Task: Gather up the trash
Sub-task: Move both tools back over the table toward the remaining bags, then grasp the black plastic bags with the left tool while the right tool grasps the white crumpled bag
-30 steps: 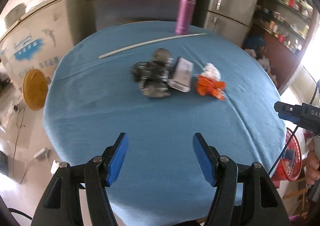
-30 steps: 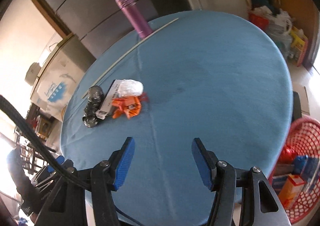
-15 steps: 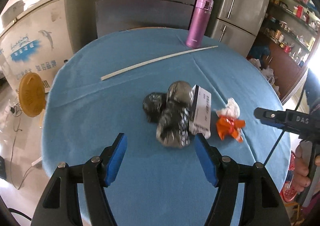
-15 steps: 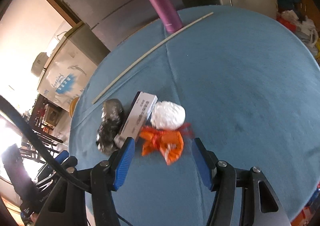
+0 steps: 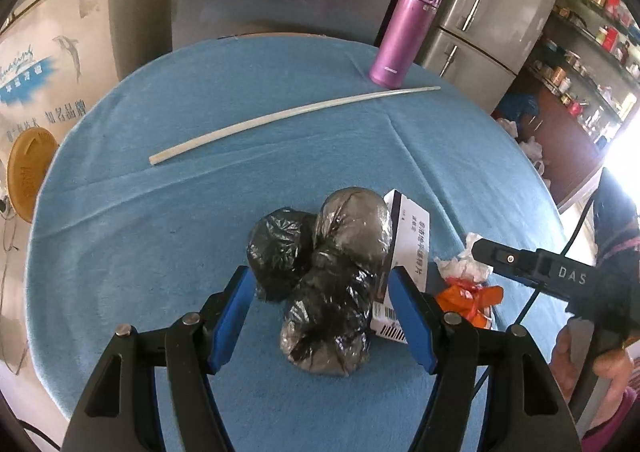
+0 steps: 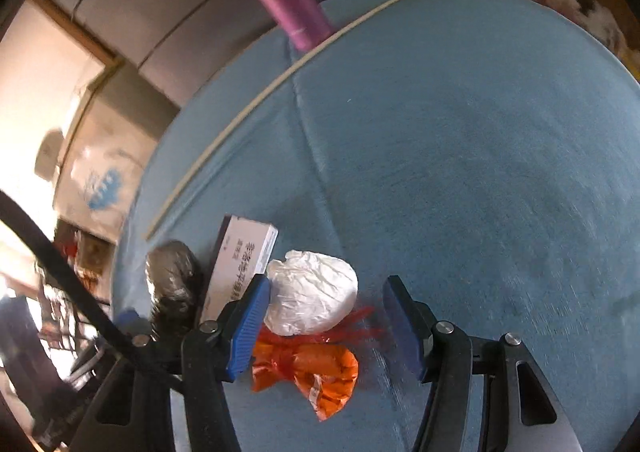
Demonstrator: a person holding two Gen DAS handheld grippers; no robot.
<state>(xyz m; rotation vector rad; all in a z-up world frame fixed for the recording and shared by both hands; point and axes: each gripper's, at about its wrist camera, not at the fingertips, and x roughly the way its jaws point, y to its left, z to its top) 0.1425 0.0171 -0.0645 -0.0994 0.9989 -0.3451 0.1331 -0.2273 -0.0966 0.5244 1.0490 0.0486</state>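
A pile of trash lies on the round blue table [image 5: 200, 220]: knotted black plastic bags [image 5: 328, 272], a white carton [image 5: 408, 248], a white paper wad [image 6: 312, 296] and an orange bag [image 6: 312, 368]. My left gripper [image 5: 320, 320] is open, its blue pads on either side of the black bags. My right gripper [image 6: 324, 324] is open around the white wad and the orange bag. The black bags [image 6: 172, 284] and the carton [image 6: 244, 264] sit left of it. The right gripper's body shows in the left wrist view [image 5: 536, 268].
A purple thermos [image 5: 404, 32] stands at the table's far edge, with a long pale stick [image 5: 288, 116] lying in front of it. Fridges and a cabinet stand behind the table. Shelves with goods are at the right.
Both grippers have moved forward over the table to the trash pile. The black bags now lie between the left pads, and the white wad and orange bag between the right pads.
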